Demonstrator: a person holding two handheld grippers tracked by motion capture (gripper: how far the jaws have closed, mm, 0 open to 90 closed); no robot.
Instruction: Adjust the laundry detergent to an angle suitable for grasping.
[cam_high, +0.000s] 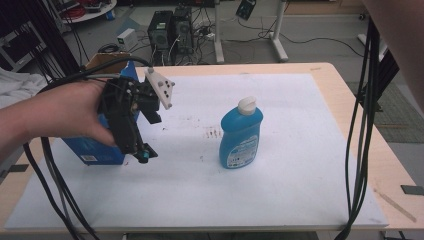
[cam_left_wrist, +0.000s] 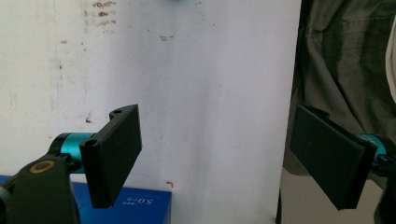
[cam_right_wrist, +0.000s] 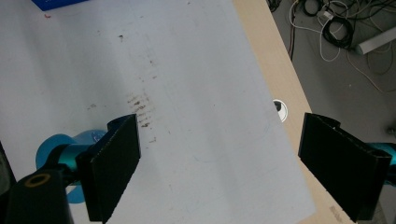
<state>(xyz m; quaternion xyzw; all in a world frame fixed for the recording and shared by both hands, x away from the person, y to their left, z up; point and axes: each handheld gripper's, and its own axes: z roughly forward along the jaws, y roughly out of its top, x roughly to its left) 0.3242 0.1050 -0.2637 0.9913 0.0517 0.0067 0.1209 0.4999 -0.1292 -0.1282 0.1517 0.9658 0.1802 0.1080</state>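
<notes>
My left gripper (cam_high: 142, 150): jaws wide apart, empty, above box (cam_high: 92, 150)
My right gripper (cam_right_wrist: 217, 168): jaws spread, empty
Bottle (cam_high: 240, 135): upright, at 3 o'clock of box

The left tool (cam_high: 142, 150) hides much of the blue box (cam_high: 95, 149).

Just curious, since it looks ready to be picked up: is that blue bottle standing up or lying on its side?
Upright. The blue bottle stands on its base on the white mat, its white cap at the top.
</notes>
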